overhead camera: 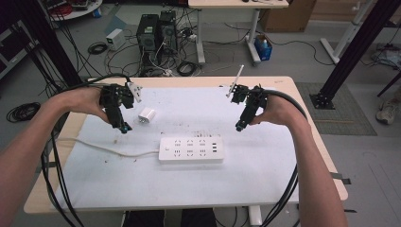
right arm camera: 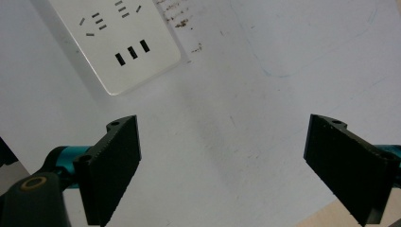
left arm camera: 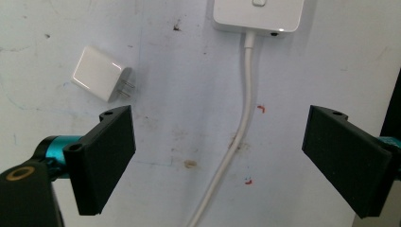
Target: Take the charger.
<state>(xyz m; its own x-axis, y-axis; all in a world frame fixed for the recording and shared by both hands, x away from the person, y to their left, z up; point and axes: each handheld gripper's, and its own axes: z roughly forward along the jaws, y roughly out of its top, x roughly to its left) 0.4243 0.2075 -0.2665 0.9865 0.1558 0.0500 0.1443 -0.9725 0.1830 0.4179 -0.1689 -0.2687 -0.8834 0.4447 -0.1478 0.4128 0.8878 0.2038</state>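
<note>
I hold one gripper in each hand over the white mat (overhead camera: 265, 175) on the table (overhead camera: 302, 94). The white power strip (overhead camera: 190, 149) lies flat near the middle of the mat, and I will say where things are from it. My left gripper (overhead camera: 124, 127) hangs in the air up and to the left of the power strip, and it touches nothing. In the left gripper view its two black jaws stand wide apart, with bare mat and the strip's white cord (left arm camera: 236, 137) between them. The cord runs from the left end of the power strip toward the left edge of the table. A small white plug charger (overhead camera: 147, 115) lies on the mat just past the power strip's left end, near my left gripper. Its two metal prongs (left arm camera: 126, 87) stick out sideways. My right gripper (overhead camera: 239, 126) hangs up and to the right of the power strip. Its jaws are wide apart too and hold nothing.
</note>
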